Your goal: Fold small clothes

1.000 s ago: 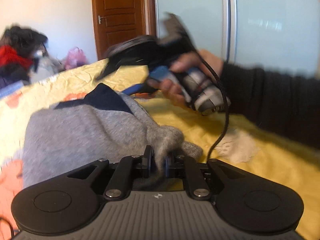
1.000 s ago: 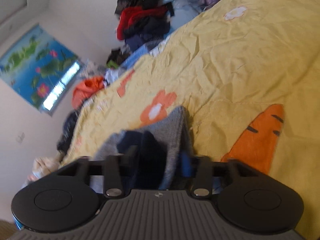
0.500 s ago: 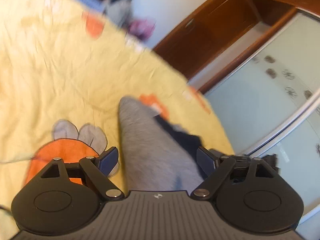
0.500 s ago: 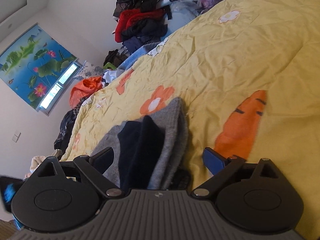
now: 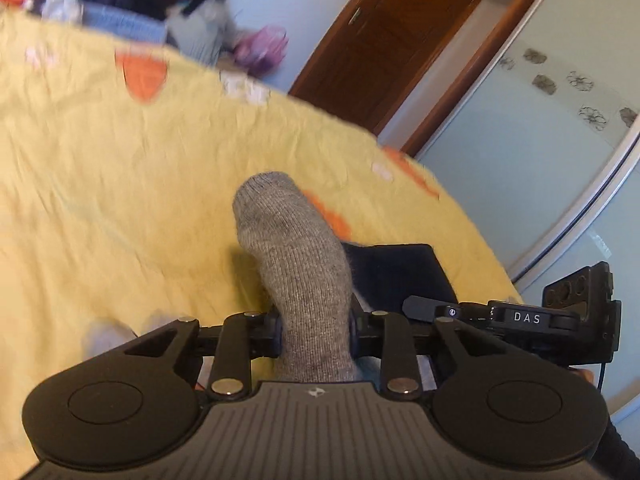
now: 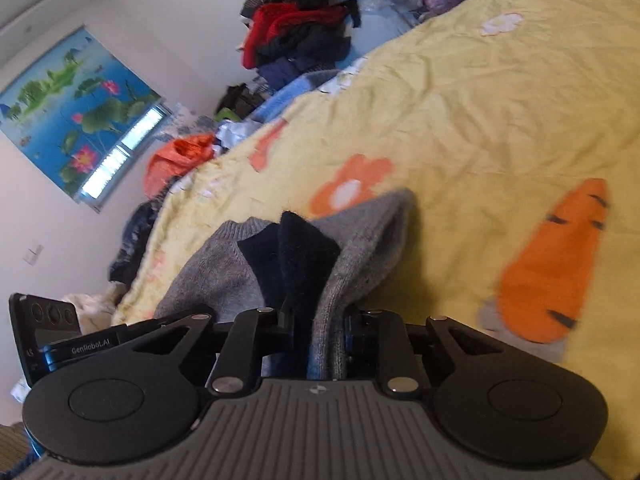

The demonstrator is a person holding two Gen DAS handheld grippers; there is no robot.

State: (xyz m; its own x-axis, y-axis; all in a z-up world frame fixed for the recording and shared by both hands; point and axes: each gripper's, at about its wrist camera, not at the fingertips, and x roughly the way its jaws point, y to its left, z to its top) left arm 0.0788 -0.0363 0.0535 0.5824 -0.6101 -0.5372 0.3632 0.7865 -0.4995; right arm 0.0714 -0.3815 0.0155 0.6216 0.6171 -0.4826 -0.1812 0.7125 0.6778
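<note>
A small grey knit garment (image 5: 296, 256) with a dark navy panel (image 5: 400, 272) lies on a yellow bed sheet (image 5: 120, 184). My left gripper (image 5: 316, 328) is shut on a grey fold of it that sticks up between the fingers. In the right wrist view the same garment (image 6: 360, 248) shows its navy part (image 6: 300, 264). My right gripper (image 6: 318, 330) is shut on the grey and navy layers together. The other gripper's body shows at the right edge of the left wrist view (image 5: 560, 320) and at the left edge of the right wrist view (image 6: 48, 332).
The yellow sheet (image 6: 500, 112) has orange carrot (image 6: 552, 264) and flower prints. A pile of dark and red clothes (image 6: 304, 28) lies beyond the bed's far edge. A wooden door (image 5: 400, 36) and glass wardrobe doors (image 5: 540, 140) stand behind.
Half a second ago both grippers were open around the garment. Now both have shut on it. The left view has tilted slightly.
</note>
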